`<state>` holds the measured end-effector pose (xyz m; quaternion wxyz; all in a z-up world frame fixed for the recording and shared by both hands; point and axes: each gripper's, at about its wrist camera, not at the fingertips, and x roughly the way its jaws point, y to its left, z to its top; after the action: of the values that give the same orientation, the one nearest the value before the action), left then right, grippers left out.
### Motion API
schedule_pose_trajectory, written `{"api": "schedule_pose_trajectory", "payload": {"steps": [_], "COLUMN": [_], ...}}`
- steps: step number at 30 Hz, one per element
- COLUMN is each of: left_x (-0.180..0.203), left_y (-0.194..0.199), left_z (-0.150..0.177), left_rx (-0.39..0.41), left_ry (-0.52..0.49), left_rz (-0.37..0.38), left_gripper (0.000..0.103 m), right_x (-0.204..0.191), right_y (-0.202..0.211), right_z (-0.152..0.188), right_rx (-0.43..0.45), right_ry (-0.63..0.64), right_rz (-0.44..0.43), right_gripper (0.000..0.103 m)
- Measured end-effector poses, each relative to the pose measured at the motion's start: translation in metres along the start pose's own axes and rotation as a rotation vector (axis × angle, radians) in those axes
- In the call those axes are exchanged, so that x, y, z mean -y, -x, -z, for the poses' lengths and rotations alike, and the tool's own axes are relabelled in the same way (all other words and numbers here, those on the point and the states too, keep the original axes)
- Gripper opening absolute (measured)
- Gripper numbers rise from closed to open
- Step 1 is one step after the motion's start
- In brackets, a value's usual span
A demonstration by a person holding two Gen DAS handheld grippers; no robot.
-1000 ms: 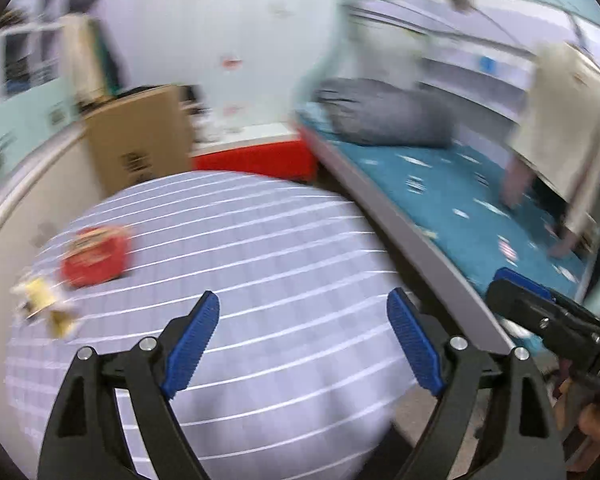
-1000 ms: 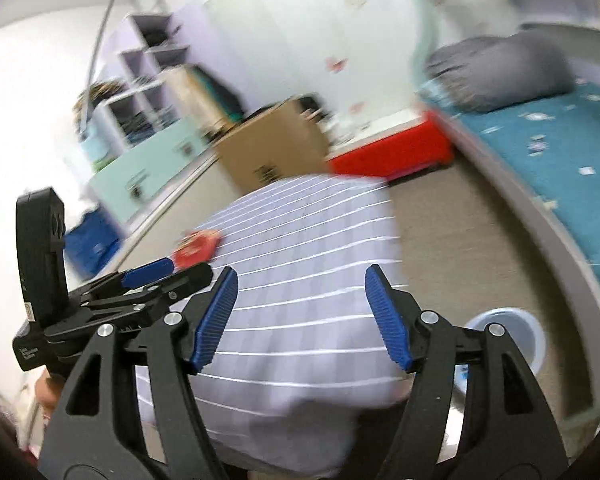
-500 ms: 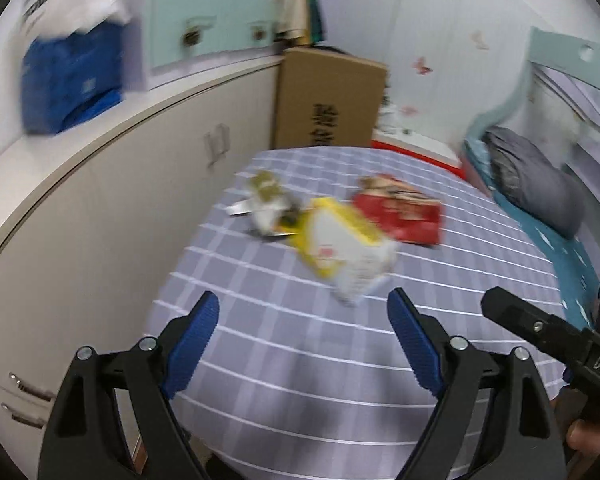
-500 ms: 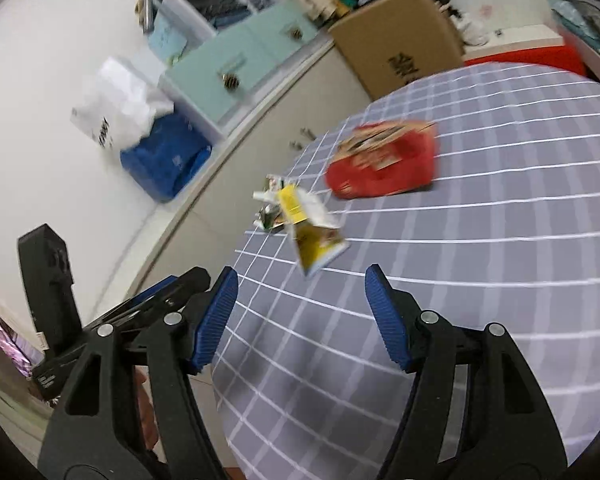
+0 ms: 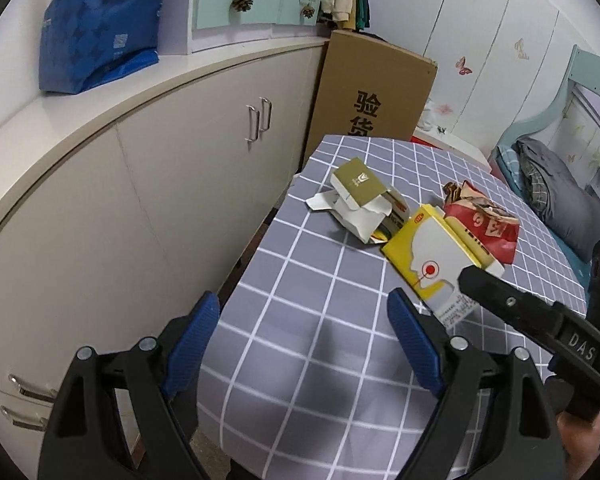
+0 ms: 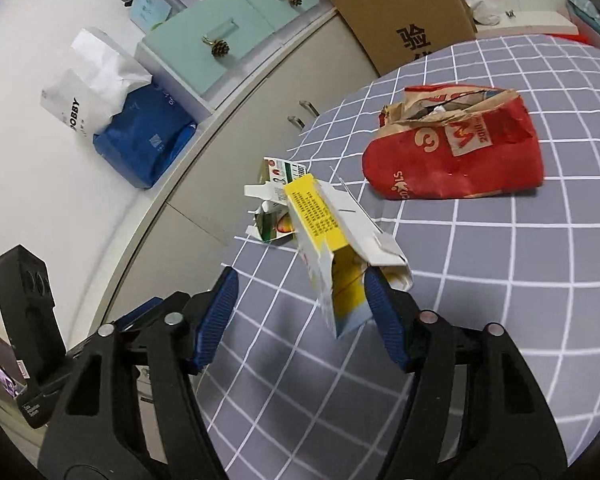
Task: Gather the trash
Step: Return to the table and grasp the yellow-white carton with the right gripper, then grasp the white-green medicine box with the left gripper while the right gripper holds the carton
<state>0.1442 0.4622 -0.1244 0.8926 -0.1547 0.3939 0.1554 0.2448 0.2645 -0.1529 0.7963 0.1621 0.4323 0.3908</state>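
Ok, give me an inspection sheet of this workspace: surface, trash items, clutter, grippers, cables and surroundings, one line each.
Surface: table under a grey cloth with a white grid.
Job's things: yellow box, flattened, nearest the right gripper; torn white and olive box behind it; crumpled red bag further back.
Clutter: nothing seen on the table besides the trash.
Grippers: left gripper open, above the cloth, holding nothing; right gripper open, the yellow box's near end between its fingers, not clamped.
Cables: nothing seen.
Surroundings: white cabinet beside the table, blue package on top, cardboard carton behind, bed to the right.
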Motion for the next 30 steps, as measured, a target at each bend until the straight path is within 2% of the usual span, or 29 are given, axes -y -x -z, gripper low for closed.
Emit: {"api": "schedule_pose_trajectory", "payload": {"steps": [2, 4, 5, 13, 19, 21, 23, 24, 25, 28, 30], "left_x": [0.003, 0.008, 0.009, 0.031, 0.041, 0.043, 0.045, 0.046, 0.046, 0.046, 0.046], "left_y": [-0.006, -0.015, -0.019, -0.053, -0.077, -0.084, -0.090, -0.090, -0.089, -0.074, -0.060], "left_z": [-0.003, -0.007, -0.009, -0.024, -0.037, -0.041, -0.044, -0.047, -0.048, -0.048, -0.045], "left_rx": [-0.003, -0.015, -0.020, -0.032, -0.027, -0.035, -0.046, -0.037, -0.035, 0.018, 0.049], "left_ry": [-0.004, -0.014, -0.016, -0.043, -0.060, -0.069, -0.076, -0.081, -0.080, -0.071, -0.062], "left_rz": [0.002, -0.001, 0.000, -0.001, -0.067, -0.090, -0.097, -0.106, -0.109, -0.138, -0.119], "left_gripper": [0.084, 0.084, 0.084, 0.084, 0.082, 0.065, 0.053, 0.033, 0.022, 0.005, 0.003], "right_x": [0.003, 0.007, 0.008, 0.011, 0.015, 0.017, 0.018, 0.018, 0.017, 0.017, 0.016], "right_y": [-0.007, -0.011, -0.011, 0.009, 0.011, 0.010, 0.009, 0.009, 0.009, 0.010, 0.013], "right_z": [-0.004, -0.008, -0.009, -0.009, -0.010, -0.011, -0.012, -0.012, -0.012, -0.011, -0.010], "right_rx": [-0.020, -0.035, -0.033, 0.047, 0.075, 0.072, 0.071, 0.070, 0.069, 0.067, 0.066], "right_ry": [-0.011, -0.008, -0.002, 0.082, 0.103, 0.094, 0.096, 0.096, 0.096, 0.097, 0.088], "right_rz": [-0.017, -0.029, -0.026, 0.039, 0.057, 0.050, 0.049, 0.046, 0.044, 0.027, -0.003], "right_gripper": [0.036, 0.023, 0.011, 0.008, 0.008, 0.008, 0.008, 0.008, 0.008, 0.007, 0.005]}}
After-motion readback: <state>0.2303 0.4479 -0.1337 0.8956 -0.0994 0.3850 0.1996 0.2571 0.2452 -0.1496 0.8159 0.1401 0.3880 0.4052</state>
